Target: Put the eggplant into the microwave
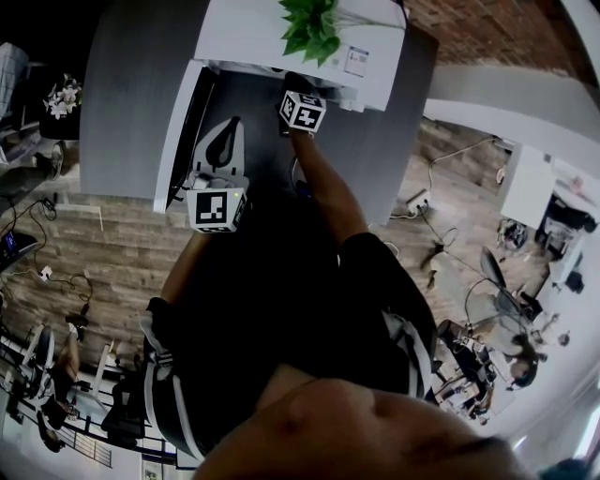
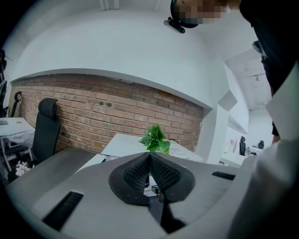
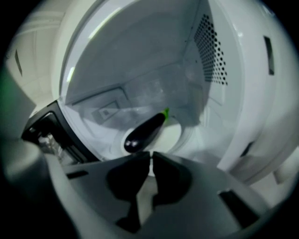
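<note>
In the head view we could read no brand. The small label (image 1: 355,61) on the white microwave (image 1: 272,33) was too small to read, and the cubes on both grippers carried only black-and-white square markers. A green plant (image 1: 314,26) stood on top of the microwave, at 12 o'clock. The left gripper (image 1: 223,141) hung over the grey table (image 1: 131,94), at 10 o'clock from the picture's middle. The right gripper (image 1: 298,89) reached to the front of the microwave, at 12 o'clock.

In the left gripper view the jaws were pressed together at their tips with nothing between them. The plant showed just beyond the tips, at 12 o'clock, before a brick wall (image 2: 93,107).

In the right gripper view the jaws stood almost together and held nothing. The eggplant (image 3: 145,130) lay inside the microwave, partly on the white turntable (image 3: 180,133), at 12 o'clock from the jaw tips, near but apart from them. Its green stem pointed to 1 o'clock. A sticker (image 3: 107,112) on the inner back wall was not readable.
</note>
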Demonstrator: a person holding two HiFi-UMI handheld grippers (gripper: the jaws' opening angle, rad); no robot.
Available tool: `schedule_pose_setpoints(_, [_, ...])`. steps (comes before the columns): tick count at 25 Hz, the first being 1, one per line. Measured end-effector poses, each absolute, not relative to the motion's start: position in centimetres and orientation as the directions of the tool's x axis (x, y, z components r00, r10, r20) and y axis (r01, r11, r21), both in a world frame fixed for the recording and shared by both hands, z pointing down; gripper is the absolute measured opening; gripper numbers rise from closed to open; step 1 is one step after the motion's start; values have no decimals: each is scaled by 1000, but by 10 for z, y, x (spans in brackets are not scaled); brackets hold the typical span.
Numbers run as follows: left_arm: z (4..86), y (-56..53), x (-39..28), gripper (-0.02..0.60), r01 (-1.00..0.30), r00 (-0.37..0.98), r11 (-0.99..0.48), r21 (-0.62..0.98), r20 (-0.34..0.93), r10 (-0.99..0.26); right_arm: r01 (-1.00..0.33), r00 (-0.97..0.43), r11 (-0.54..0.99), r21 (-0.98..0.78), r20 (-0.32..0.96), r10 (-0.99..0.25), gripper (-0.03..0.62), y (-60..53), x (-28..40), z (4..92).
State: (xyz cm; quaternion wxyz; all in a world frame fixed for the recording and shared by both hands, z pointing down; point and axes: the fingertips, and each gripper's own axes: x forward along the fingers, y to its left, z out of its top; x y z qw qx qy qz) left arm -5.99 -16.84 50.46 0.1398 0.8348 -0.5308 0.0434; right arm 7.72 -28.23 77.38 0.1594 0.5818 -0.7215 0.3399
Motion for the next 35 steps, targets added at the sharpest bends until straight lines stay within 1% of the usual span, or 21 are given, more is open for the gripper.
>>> schedule_pose_setpoints(10, [508,-174,-65,37,-904,421,-389,178,218,-880,-948,-271,94,-304,617,-738,41,-295,76,775])
schedule_pose_setpoints(15, [509,-174,-65,37,-906,418,-382,184,236,-877,-948,-273,97,-304,614,-741,41,-299,75,773])
schedule_pose_setpoints(35, [489,-150,-65,37,-901,424,-394,183,177,-888,-946,-271,93,-311,598,-754,41,-266,84,750])
